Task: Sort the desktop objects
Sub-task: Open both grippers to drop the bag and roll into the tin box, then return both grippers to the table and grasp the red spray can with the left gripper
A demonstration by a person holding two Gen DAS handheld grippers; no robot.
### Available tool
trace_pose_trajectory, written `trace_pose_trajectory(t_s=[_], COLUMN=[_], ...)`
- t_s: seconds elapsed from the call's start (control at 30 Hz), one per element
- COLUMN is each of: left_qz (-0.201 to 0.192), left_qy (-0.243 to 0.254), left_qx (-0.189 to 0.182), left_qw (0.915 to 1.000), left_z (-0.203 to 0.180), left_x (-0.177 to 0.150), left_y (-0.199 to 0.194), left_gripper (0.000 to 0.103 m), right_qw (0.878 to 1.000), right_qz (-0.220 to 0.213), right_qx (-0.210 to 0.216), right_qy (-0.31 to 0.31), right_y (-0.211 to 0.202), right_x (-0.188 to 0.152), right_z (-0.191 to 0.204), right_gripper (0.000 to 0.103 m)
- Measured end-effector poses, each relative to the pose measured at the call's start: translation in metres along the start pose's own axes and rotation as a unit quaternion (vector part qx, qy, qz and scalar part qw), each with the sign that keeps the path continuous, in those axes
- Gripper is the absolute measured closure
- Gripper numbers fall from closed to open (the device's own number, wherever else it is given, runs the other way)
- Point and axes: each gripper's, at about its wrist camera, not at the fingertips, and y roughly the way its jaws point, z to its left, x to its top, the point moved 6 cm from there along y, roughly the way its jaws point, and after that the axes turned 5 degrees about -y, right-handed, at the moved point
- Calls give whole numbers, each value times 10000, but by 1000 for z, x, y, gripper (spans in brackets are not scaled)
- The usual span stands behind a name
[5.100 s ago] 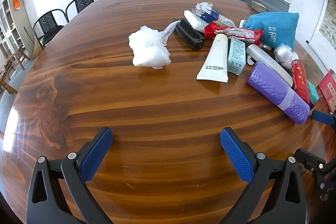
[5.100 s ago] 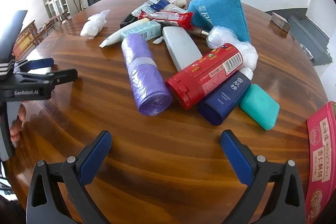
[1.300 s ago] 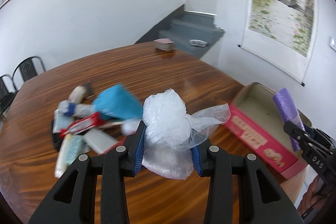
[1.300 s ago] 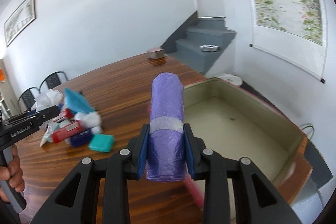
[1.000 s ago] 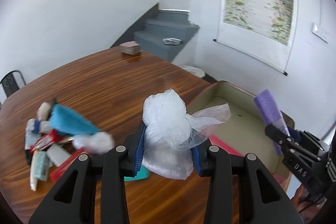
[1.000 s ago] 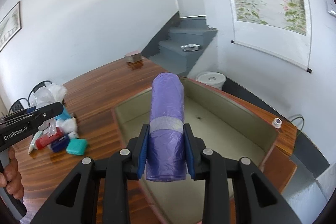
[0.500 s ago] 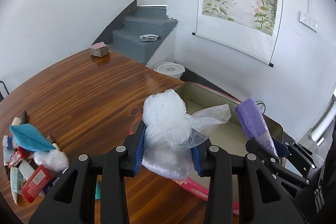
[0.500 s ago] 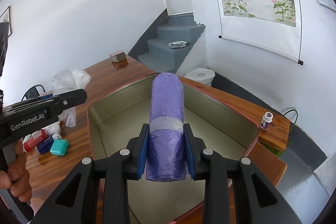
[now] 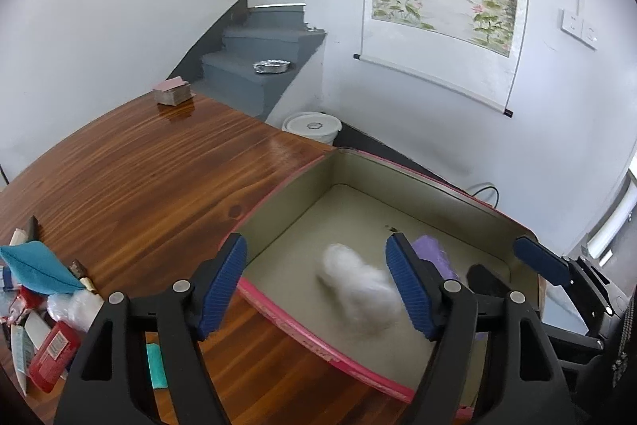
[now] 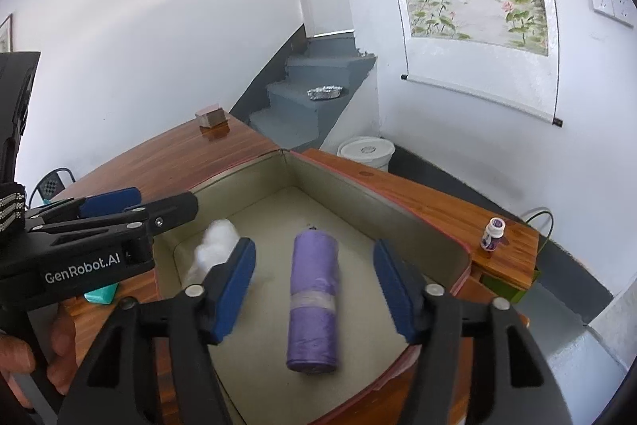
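A pink-rimmed box (image 9: 306, 333) with a beige inside (image 10: 358, 198) sits at the table's edge. My left gripper (image 9: 314, 285) hangs over it, jaws opening, nothing between the pads. Below it a white plastic bag (image 9: 358, 293), blurred, is free inside the box; the bag (image 10: 215, 245) shows at the box's left side in the right wrist view. My right gripper (image 10: 314, 289) also has its jaws opening, clear of the purple bag roll (image 10: 314, 301), which lies on the box floor. The roll (image 9: 432, 253) peeks out behind my left gripper's right finger. The left gripper (image 10: 159, 204) enters from the left.
A pile of desktop items lies at the left: a teal pouch (image 9: 36, 265), a red bottle (image 9: 51, 353), a teal soap box (image 9: 155, 365). A small box (image 9: 173, 94) stands far back on the table. A small bottle (image 10: 491, 233) stands on a wooden ledge. A white bucket (image 9: 312, 126) is on the floor.
Both grippers have opened. The white bag has left the left gripper and the purple roll has left the right gripper; both are now inside the box. The left view swung over the box.
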Motion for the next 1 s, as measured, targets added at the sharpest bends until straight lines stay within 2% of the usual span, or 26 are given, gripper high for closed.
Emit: trace_pose_trajectory(t_s=[0.37, 0.57, 1.0], left_qz=[37, -23, -141], left_qy=[-346, -419, -773], left_qx=[233, 352, 806], left_qw=[9991, 9985, 9936], left_z=[39, 56, 124], left_x=[-7, -10, -20], left_y=[-10, -22, -54], left_gripper=[27, 27, 27], right_qw=[9998, 9995, 9965], right_qz=[85, 5, 89], right_qx=[175, 324, 796], right_qy=[9, -4, -254], right_y=[2, -4, -11], right_x=[-5, -4, -16], right_z=[18, 32, 85], right_gripper=[36, 27, 24])
